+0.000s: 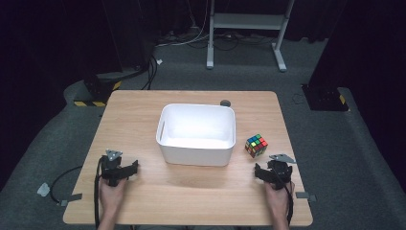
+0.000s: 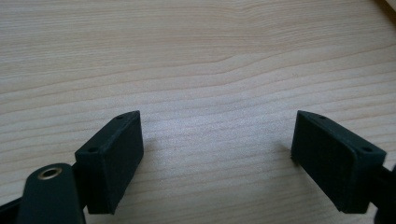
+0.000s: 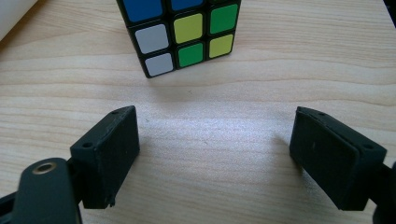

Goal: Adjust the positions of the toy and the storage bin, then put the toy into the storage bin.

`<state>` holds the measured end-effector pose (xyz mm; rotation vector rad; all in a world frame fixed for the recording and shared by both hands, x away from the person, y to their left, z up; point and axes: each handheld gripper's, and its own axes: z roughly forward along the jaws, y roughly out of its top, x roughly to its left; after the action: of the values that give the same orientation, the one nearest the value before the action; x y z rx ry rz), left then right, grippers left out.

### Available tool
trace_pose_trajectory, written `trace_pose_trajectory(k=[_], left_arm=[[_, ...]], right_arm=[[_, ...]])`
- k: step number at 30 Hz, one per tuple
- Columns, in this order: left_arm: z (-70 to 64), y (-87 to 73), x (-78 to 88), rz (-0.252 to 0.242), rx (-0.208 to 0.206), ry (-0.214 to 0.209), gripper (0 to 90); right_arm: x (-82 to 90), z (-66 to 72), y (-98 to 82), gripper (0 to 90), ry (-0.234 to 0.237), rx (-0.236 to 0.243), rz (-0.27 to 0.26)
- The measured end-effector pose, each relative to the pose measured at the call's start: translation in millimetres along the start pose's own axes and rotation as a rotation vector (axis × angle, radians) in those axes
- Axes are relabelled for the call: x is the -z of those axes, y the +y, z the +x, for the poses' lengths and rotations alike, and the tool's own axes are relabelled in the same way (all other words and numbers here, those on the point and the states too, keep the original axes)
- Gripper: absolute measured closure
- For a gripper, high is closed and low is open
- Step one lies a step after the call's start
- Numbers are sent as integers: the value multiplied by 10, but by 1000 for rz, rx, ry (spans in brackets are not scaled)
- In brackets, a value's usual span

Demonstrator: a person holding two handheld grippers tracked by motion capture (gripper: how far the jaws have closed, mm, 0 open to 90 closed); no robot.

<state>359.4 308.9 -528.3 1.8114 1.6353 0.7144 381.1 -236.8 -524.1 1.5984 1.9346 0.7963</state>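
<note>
We are lining the right gripper (image 3: 212,154), jaws spread and empty, on the cube (image 3: 180,30) just beyond it, right of the bin (image 1: 197,128); left gripper (image 2: 217,158) resting spread, empty.

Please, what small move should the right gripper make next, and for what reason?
Probably ease the right gripper forward until the puzzle cube sits between its jaws. They stand open over bare wood, and the cube lies just ahead on the table, untouched, beside the white bin.
</note>
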Motion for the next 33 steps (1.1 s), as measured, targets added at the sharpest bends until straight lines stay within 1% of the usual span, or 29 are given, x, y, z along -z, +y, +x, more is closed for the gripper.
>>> trace_pose_trajectory(k=[8,9,11,14,15,18,19,22,24,27,33], left_arm=[[0,1,-1,0,0,0,169],[0,1,-1,0,0,0,168],[1,1,-1,0,0,0,168],[0,0,-2,-1,2,-1,168],[0,1,-1,-1,2,-2,169],[1,1,-1,-1,2,-2,168],[1,1,-1,-1,1,-3,168],[1,1,-2,-1,1,-3,169],[1,1,-2,-1,1,-3,169],[1,1,-2,-1,1,-3,169],[0,0,0,-1,1,-3,169]], right_arm=[[-2,3,3,150,-6,-3,3],[-2,11,1,144,-18,-14,2],[-1,19,0,144,-25,-18,3],[1,16,-1,144,-22,-13,3],[12,14,1,147,-18,-11,13],[19,15,4,150,-14,-16,19],[21,23,4,144,-13,-33,17],[27,42,-16,144,0,-32,3],[40,56,-27,145,17,-27,-1],[68,76,-35,147,25,-9,-11],[91,72,-60,167,69,-15,-27]])
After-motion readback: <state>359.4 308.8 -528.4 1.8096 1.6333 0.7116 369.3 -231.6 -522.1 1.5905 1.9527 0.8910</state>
